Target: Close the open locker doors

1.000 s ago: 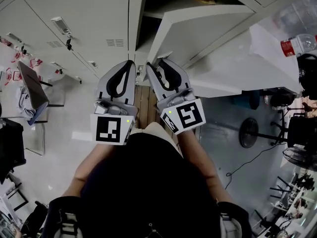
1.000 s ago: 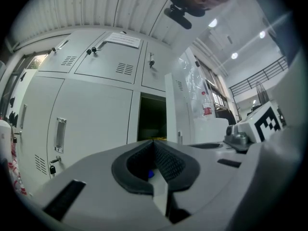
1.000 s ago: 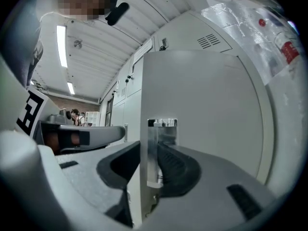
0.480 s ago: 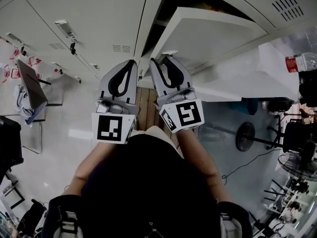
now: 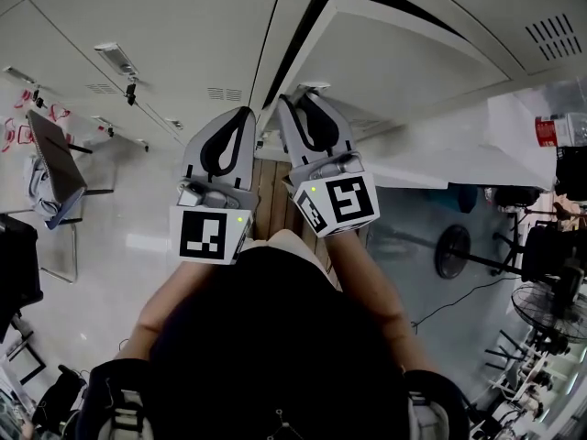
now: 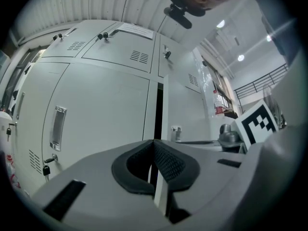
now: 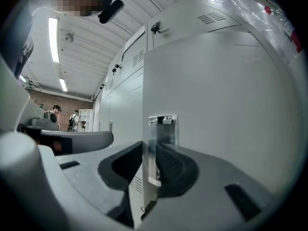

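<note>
Grey locker door [image 5: 413, 71] stands ajar, a dark gap along its hinge side. At the door's free edge, beside the latch plate [image 7: 162, 129], the right gripper [image 7: 149, 148] has its fingers closing on it. Just left of the door, the left gripper [image 6: 154, 142] hovers with fingers together, empty.

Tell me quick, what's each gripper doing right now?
Left gripper: closed, empty.
Right gripper: closing on the locker door edge between its jaws.

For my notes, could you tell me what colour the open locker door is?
Light grey locker door, clearest in the right gripper view.
</note>
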### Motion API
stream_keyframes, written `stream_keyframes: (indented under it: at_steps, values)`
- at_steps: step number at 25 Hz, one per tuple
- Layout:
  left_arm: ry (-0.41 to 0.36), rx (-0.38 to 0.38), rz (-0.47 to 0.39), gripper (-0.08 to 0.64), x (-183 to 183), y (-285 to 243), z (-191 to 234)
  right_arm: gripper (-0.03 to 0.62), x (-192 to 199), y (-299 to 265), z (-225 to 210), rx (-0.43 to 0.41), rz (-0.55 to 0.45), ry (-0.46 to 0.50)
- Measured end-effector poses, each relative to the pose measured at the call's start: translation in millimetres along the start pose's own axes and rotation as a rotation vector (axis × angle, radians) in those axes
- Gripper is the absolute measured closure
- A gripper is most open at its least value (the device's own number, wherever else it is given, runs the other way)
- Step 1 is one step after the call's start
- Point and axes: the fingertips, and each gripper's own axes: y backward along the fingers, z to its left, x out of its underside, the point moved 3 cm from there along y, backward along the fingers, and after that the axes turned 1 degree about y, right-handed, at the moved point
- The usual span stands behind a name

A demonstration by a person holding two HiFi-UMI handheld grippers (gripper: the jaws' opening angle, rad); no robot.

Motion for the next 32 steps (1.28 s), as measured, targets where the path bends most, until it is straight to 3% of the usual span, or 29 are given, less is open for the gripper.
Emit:
stream_keyframes:
  at_steps: [32]
  values:
    - [0.010,-0.027,0.048,0.558,12.0,-29.5,20.8,0.541,2.0,-37.6,-26.3,0.072,0.010,0.050]
